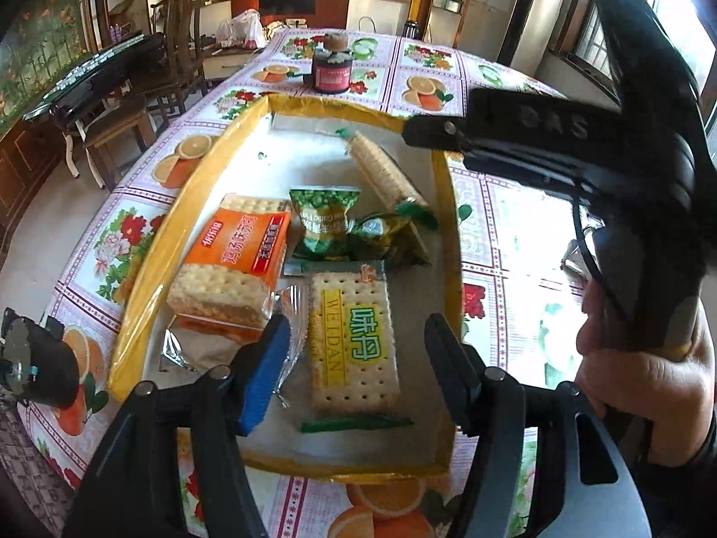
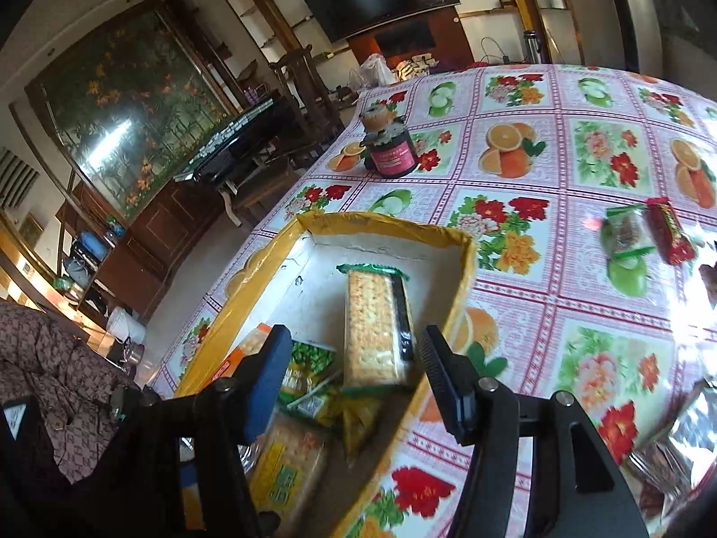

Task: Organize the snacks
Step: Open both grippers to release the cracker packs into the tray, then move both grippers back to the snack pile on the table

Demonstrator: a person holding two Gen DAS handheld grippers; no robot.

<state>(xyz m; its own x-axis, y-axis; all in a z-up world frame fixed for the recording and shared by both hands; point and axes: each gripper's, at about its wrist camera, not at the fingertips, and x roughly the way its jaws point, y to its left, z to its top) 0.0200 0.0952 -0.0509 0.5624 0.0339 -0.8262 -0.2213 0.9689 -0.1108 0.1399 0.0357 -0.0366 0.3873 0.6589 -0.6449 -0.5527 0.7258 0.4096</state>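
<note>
Lots of snacks in a flat yellow-edged box [image 1: 139, 278] on the table with the fruit-and-flower cloth [image 1: 134, 206]. Near the front of the box, a cracker pack with a yellow and green label [image 1: 354, 336], lying flat. Just left of it, an orange cracker pack [image 1: 233, 260]. Behind those, a small green bag [image 1: 322, 219], touching more green wrappers. Farther back, a long cracker pack [image 1: 385, 175], tilted toward the far corner.

Above the yellow-label pack, the left gripper [image 1: 354, 372], jaws apart, nothing between them, not touching the pack. Over the right edge of the box, the right gripper [image 2: 354, 385], also partly open and empty, held by a hand [image 1: 645, 381].

Outside the box, well off to the right on the cloth, a green snack [image 2: 625, 233] beside a red one [image 2: 670, 233]. Past the box, a dark jar [image 1: 331, 69], standing upright.
</note>
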